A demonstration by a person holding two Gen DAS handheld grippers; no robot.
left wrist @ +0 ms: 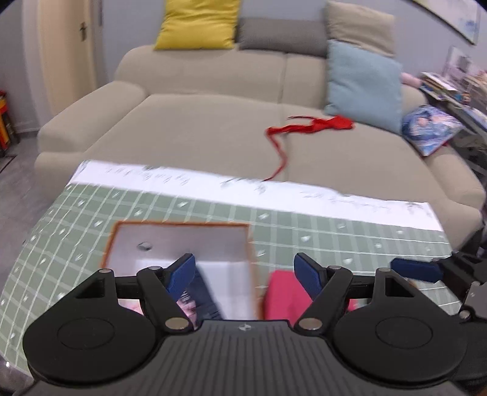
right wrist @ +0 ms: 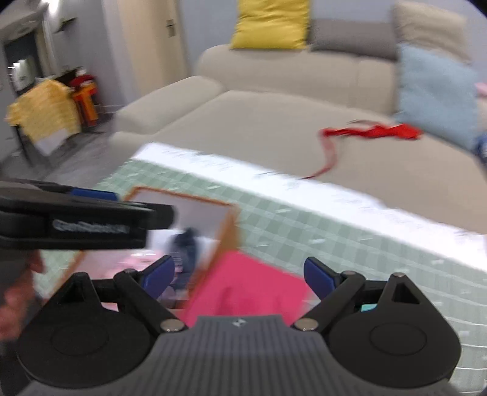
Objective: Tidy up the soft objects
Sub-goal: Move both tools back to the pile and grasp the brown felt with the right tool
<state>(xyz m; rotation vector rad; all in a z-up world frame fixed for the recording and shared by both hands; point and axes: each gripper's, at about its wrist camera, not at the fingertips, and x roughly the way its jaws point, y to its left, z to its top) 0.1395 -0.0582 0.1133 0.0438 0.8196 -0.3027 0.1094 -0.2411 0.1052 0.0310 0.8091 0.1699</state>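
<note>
A bright pink folded cloth (right wrist: 243, 289) lies on the green checked table cover, right of an orange-rimmed box (right wrist: 226, 231); it also shows in the left wrist view (left wrist: 283, 292). The box (left wrist: 182, 240) holds dark blue and pink soft items (left wrist: 201, 292). My left gripper (left wrist: 245, 271) is open above the box's right edge. My right gripper (right wrist: 239, 274) is open over the pink cloth, holding nothing. The left gripper body (right wrist: 85, 222) shows at the left in the right wrist view. A red ribbon-like cloth (left wrist: 307, 126) lies on the sofa.
A beige sofa (left wrist: 197, 128) stands behind the table with yellow (left wrist: 197, 24), grey and light blue (left wrist: 365, 85) cushions. Books and a blue printed item (left wrist: 429, 128) sit at its right end. A yellow cloth (right wrist: 42, 106) drapes furniture on the left.
</note>
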